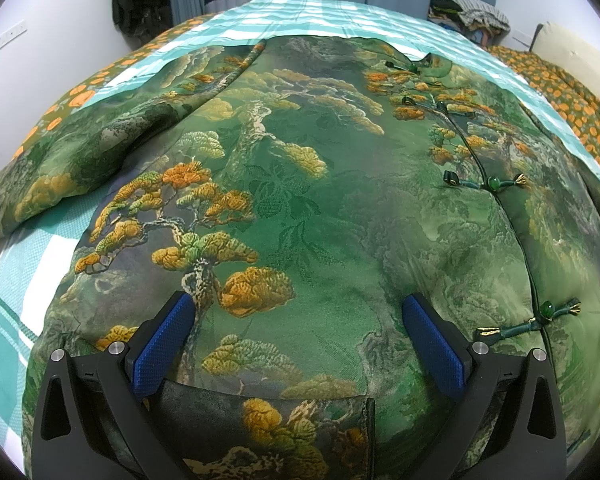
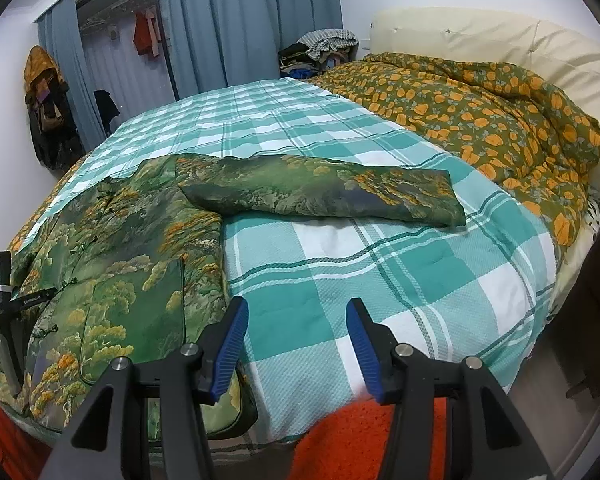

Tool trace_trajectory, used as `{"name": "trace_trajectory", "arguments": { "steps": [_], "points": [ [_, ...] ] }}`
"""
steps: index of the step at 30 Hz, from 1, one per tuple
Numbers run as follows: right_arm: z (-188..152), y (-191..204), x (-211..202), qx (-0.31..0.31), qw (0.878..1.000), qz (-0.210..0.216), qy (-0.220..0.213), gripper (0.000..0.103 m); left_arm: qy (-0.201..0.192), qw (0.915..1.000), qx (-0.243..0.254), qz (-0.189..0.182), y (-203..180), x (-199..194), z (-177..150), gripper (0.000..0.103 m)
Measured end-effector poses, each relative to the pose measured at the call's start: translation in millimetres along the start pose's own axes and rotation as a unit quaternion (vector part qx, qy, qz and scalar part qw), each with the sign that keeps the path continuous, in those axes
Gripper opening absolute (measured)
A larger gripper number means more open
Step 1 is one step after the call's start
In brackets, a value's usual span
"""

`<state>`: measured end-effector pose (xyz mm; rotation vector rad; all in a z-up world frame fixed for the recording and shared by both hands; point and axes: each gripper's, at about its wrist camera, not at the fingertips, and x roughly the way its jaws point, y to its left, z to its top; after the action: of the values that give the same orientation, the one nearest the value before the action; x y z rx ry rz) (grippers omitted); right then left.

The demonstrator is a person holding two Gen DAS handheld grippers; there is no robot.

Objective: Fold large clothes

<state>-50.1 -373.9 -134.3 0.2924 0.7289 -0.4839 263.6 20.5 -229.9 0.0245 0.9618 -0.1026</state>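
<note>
Bed (image 2: 400, 280) first: checked teal-and-white cover, the orange-flowered quilt (image 2: 500, 120) bunched up toward the headboard. You have plenty of flat cover to work on.

The jacket (image 1: 320, 208) is a padded green one printed with pine trees. It lies face up and spread out on the near part of the bed, its front closed by knotted fastenings with green beads (image 1: 493, 182). In the right wrist view one sleeve (image 2: 324, 194) lies stretched straight out across the checks toward the quilt. In the left wrist view the other sleeve (image 1: 60, 176) runs out to the far side.

Judging by this layout, no fold is made yet; the sleeves look like the step in hand. Pinch each sleeve near the cuff, lift only enough to clear the cover, and lay it flat across the chest. The padding is thick, so expect it to spring back; press it down before letting go.

Left claw (image 1: 300, 348): spread wide, gripping nothing, right over the lower front of the jacket beside a pocket edge (image 1: 268, 394). Touching or just above, you cannot tell.

Right claw (image 2: 296, 344): also spread, empty, over bare cover at the near edge of the bed. The jacket's side edge is just beside its left finger, the outstretched sleeve well ahead.
</note>
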Motion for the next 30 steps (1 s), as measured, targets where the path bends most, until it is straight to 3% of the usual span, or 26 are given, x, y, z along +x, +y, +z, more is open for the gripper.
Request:
{"name": "trace_trajectory", "arguments": {
  "steps": [18, 23, 30],
  "points": [
    [0.5, -6.6, -2.1, 0.018, 1.0, 0.002, -0.004, 0.052, 0.0, 1.0, 0.0, 0.0, -0.1, 0.1, 0.1, 0.103],
    [4.8, -7.2, 6.9, 0.021, 1.0, 0.001, 0.014, 0.052, 0.0, 1.0, 0.0, 0.0, -0.1, 0.2, 0.1, 0.103],
    [39.9, -46.5, 41.0, 0.107, 0.992, 0.057, 0.028, 0.052, 0.0, 1.0, 0.0, 0.0, -0.2, 0.4, 0.2, 0.103]
  ]
}}
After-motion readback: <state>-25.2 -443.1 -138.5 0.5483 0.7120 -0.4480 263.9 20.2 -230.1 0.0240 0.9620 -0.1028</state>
